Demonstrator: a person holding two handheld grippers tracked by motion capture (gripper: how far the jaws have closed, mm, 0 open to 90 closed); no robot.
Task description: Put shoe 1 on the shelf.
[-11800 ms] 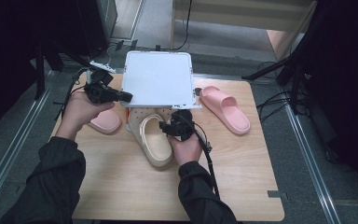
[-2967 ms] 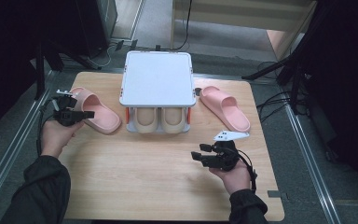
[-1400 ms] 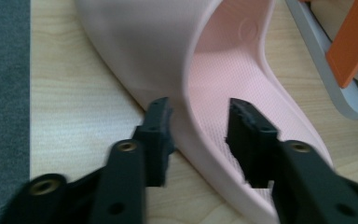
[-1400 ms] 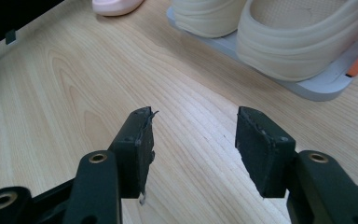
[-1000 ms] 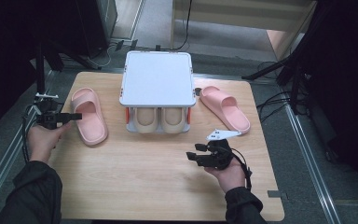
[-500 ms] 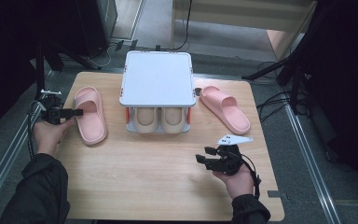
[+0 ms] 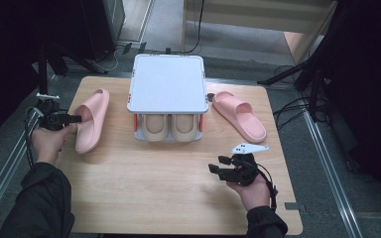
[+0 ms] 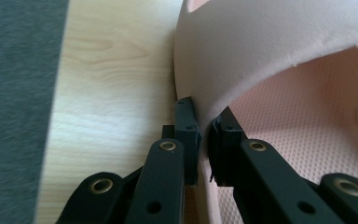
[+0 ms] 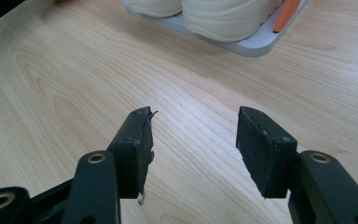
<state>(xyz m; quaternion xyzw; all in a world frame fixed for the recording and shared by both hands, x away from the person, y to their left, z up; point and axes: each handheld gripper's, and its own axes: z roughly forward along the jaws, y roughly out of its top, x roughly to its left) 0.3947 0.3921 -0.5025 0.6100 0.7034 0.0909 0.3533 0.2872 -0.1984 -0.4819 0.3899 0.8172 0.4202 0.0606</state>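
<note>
A pink slipper (image 7: 90,119) lies on the left of the wooden table (image 7: 154,193), toe towards the far edge. My left gripper (image 7: 77,119) reaches it from the left. Its jaws have just been closing and now pinch the outer edge of the slipper's strap (image 8: 270,51), with the pads (image 8: 186,130) pressing from both sides. A second pink slipper (image 7: 239,115) lies right of the white two-tier rack (image 7: 167,84). My right gripper (image 7: 216,164) hovers low over bare wood at the front right, open and empty (image 9: 193,135), pointing towards the rack.
Two beige slippers (image 7: 171,128) sit side by side on the rack's lower shelf (image 9: 256,44), between orange posts. Metal rails and black stands with cables surround the table. Bare wood stretches across the front half.
The left gripper's jaws have closed onto the pink slipper's strap edge. The slipper has stayed where it was. The right hand has barely shifted.
</note>
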